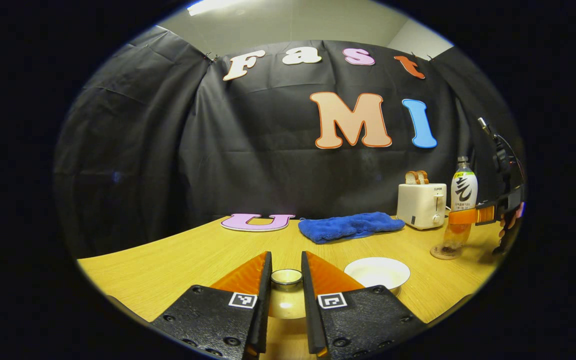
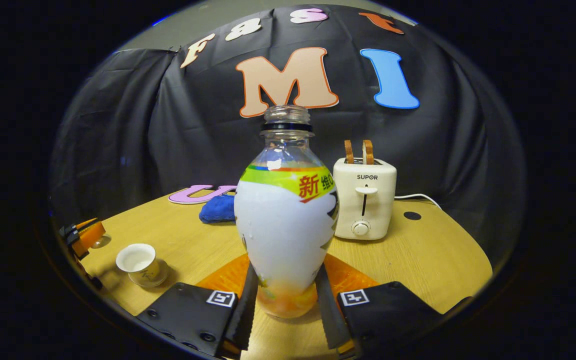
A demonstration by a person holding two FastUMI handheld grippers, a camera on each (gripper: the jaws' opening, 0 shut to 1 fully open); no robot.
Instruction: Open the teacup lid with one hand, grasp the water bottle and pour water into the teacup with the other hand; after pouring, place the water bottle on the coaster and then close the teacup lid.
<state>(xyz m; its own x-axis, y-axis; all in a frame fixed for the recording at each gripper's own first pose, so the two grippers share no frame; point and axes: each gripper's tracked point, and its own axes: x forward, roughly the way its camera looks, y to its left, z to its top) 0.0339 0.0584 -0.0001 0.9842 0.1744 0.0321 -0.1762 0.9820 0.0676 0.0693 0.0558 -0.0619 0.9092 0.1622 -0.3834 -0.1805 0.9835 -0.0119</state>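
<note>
The left gripper [image 1: 286,300] has its jaws closed narrowly on the knob of the small cream teacup lid [image 1: 286,277], held just left of the open cream teacup [image 1: 377,272] on the wooden worktop [image 1: 178,260]. The right gripper [image 2: 286,305] has its jaws pressed on the lower body of the upright, uncapped, white-labelled plastic water bottle [image 2: 286,225], which stands on a round coaster [image 1: 445,251] near the cream toaster [image 2: 364,199] and blue cloth [image 1: 350,226].
</note>
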